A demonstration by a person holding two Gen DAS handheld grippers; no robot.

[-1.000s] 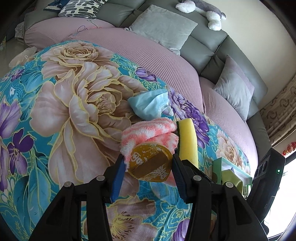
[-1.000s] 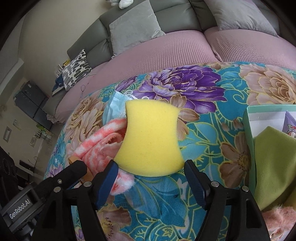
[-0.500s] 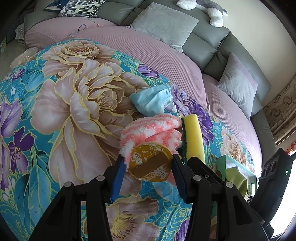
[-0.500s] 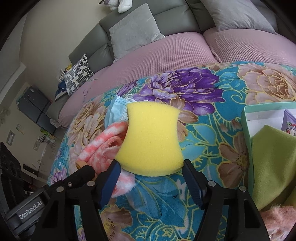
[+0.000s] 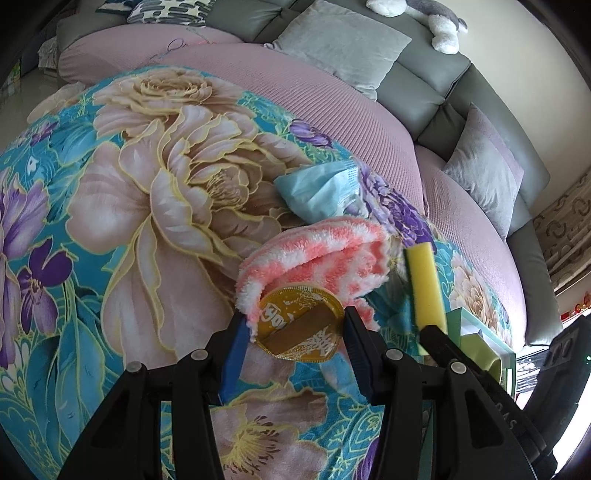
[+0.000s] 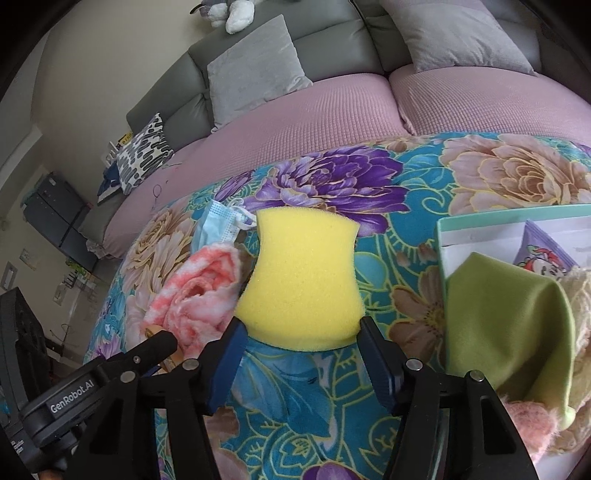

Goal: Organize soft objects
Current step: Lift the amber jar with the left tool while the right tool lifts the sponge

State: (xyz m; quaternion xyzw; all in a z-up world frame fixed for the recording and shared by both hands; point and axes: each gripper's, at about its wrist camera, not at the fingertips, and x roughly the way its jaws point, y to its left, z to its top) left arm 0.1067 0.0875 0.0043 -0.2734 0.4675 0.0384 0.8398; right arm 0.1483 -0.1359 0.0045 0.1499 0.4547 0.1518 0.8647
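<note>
Two grippers worked over a floral blanket [image 5: 122, 206] spread on a pink sofa cover [image 5: 332, 122]. The left gripper [image 5: 293, 334] was clamped on a round gold disc [image 5: 300, 326], its blue pads pressing both edges, and the disc was tucked under the near edge of a pink-and-white towel [image 5: 321, 251]. The right gripper [image 6: 301, 338] had a yellow sponge [image 6: 303, 280] between its pads; its jaws were closing, and the pads met the sponge's lower corners.

Close around lay other soft things. The towel sat bunched just left of the sponge in the right wrist view, touching it or nearly so. A blue face mask [image 6: 218, 229] lay crumpled behind the towel, its ear loop reaching the sponge's far corner. To the right stood a pale green box [image 6: 480, 218], well filled: a green cloth [image 6: 506, 314] draped over its near wall, a purple packet [image 6: 543, 251] behind that, a cream fluffy thing at the right edge, and pink fluff [image 6: 524, 421] at the near corner.

Farther back were grey cushions [image 6: 255, 74], a patterned pillow [image 6: 142, 151] and a plush toy [image 5: 432, 18] on the sofa's top. The left gripper's black body crowded the right view's lower left, beside the towel.
</note>
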